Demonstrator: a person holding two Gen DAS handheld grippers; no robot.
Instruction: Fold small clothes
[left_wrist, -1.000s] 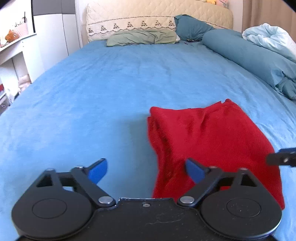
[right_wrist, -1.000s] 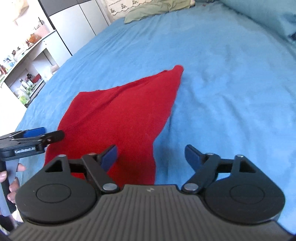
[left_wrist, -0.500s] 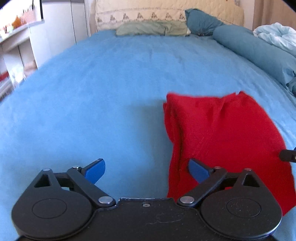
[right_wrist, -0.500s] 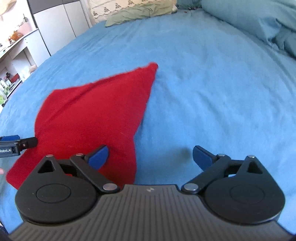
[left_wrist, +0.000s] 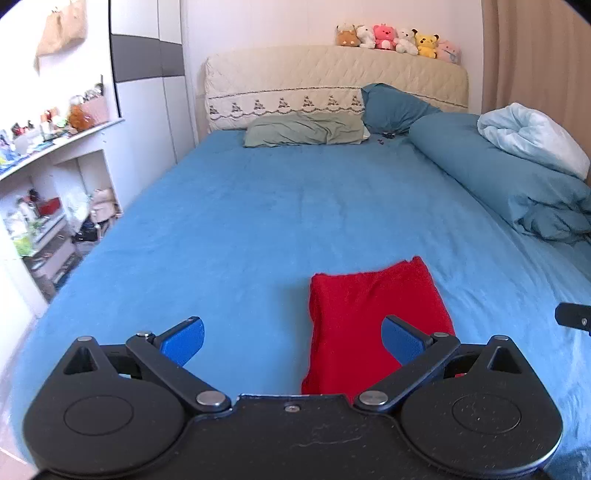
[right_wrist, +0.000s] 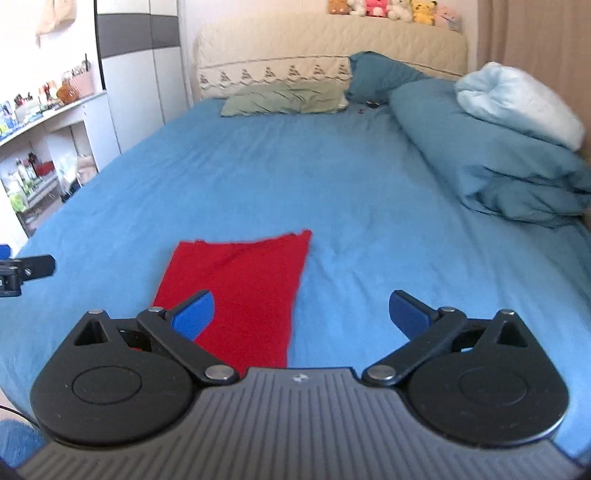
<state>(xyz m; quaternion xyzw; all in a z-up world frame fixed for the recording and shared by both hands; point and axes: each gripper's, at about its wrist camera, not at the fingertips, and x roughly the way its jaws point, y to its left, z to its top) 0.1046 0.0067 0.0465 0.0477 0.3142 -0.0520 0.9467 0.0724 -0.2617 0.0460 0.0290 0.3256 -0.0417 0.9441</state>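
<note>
A red garment (left_wrist: 365, 314) lies folded flat in a long rectangle on the blue bed sheet (left_wrist: 277, 221), near the foot of the bed. It also shows in the right wrist view (right_wrist: 243, 280). My left gripper (left_wrist: 291, 338) is open and empty, held above the sheet with the garment under its right finger. My right gripper (right_wrist: 301, 314) is open and empty, with the garment under its left finger. Each gripper's tip shows at the edge of the other's view.
A green pillow (left_wrist: 306, 129) and a teal pillow (left_wrist: 395, 107) lie at the headboard (left_wrist: 332, 81). A rolled teal duvet (left_wrist: 498, 173) with a light blue blanket (left_wrist: 532, 136) runs along the right side. Cluttered shelves (left_wrist: 40, 206) stand left of the bed.
Both grippers have pulled back and lifted away from the garment. The garment now looks smaller and lies as a neat rectangle. Both stay open.
</note>
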